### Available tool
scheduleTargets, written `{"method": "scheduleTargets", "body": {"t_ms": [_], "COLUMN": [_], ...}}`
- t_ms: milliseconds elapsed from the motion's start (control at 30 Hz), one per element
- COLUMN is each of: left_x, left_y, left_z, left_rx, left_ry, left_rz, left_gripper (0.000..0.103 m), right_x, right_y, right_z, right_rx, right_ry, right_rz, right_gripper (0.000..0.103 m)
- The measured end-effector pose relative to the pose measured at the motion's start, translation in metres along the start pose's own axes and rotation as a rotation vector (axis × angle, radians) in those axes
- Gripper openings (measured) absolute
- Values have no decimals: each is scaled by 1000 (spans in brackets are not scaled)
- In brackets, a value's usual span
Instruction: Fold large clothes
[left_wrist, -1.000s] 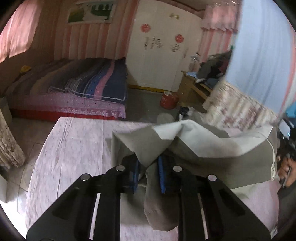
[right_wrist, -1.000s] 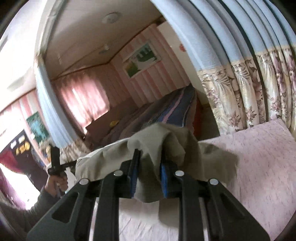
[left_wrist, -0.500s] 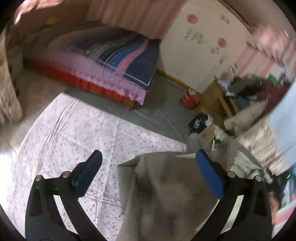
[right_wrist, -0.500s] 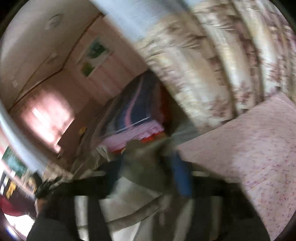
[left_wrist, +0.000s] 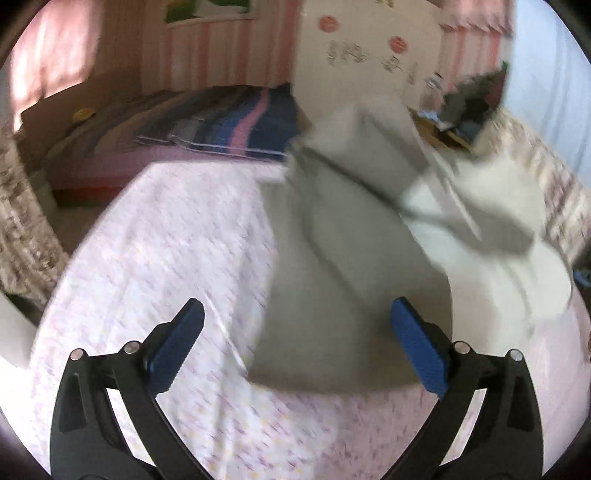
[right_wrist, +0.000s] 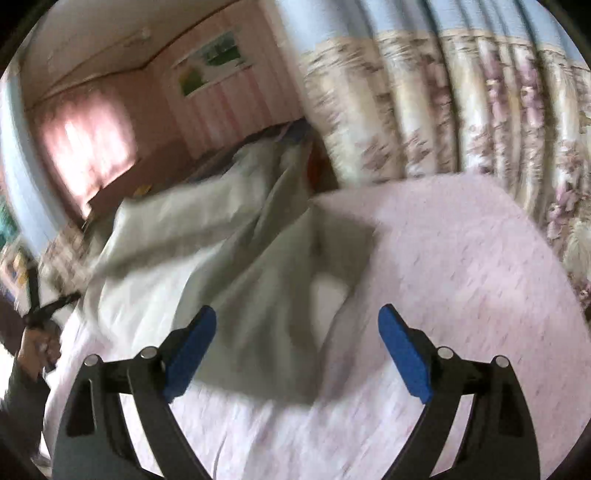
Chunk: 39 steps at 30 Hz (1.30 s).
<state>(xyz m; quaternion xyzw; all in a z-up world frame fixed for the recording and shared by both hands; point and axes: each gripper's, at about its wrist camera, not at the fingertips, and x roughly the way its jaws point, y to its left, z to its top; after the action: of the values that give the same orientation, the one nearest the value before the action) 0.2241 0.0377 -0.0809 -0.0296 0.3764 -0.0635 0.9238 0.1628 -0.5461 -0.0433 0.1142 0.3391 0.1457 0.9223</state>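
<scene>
**First onlooker:** Start with what's closest. The left gripper (left_wrist: 295, 332) has its blue-padded jaws spread wide, nothing between the pads. The right gripper (right_wrist: 297, 334) is the same: spread, empty, pads clear of the cloth.

**Second onlooker:** And the garment?

**First onlooker:** The large grey-green cloth garment (left_wrist: 343, 280) lies loose on the pink flower-print bedsheet (left_wrist: 166, 258), just ahead of both pairs of tongs. Its near edge sits in front of the left jaws and towards their right-hand pad. From the right wrist view the cloth (right_wrist: 258, 280) spreads leftwards, with bare sheet (right_wrist: 461, 277) on the right. Beyond that it bunches up into a paler heap towards the far edge of the bed, some of it reared up in folds. It's blurred, so I can't tell which part is a sleeve or a hem.

**Second onlooker:** How would it handle, do you reckon?

**First onlooker:** Soft and light, I'd say, thin woven stuff that drapes and creases wherever it lands. No stiffness, so one pinch would only drag up a point. I'd take it at the near edge, a corner in each gripper, well apart, so the cloth hangs flat between them. It might slide over the sheet when pulled.

**Second onlooker:** Anything farther off?

**First onlooker:** A floral beige curtain (right_wrist: 461, 110) past the bed's far right corner.
</scene>
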Motion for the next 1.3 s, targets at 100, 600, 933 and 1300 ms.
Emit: {"method": "scheduleTargets", "body": {"t_ms": [100,600,933,1300], "left_x": [14,-52,-49,-104], "left_y": [-3,-10,-7,-5], "left_z": [-6,9,-49,-1], "left_rx": [-42,74,105,97], "left_ry": [20,-151,-75,-68], "left_rz": [-22,-141,-153,-72], "left_gripper": [100,21,24,98], "right_x": [12,-81,-75,-111], "right_y": [13,31,2,62], "right_z": [-12,4,-62,12], "right_rx": [-31,48,98,-87], "right_ry": [27,-151,0,-87], "right_rz": [11,154,87,-33], "right_gripper": [89,1,13,80]}}
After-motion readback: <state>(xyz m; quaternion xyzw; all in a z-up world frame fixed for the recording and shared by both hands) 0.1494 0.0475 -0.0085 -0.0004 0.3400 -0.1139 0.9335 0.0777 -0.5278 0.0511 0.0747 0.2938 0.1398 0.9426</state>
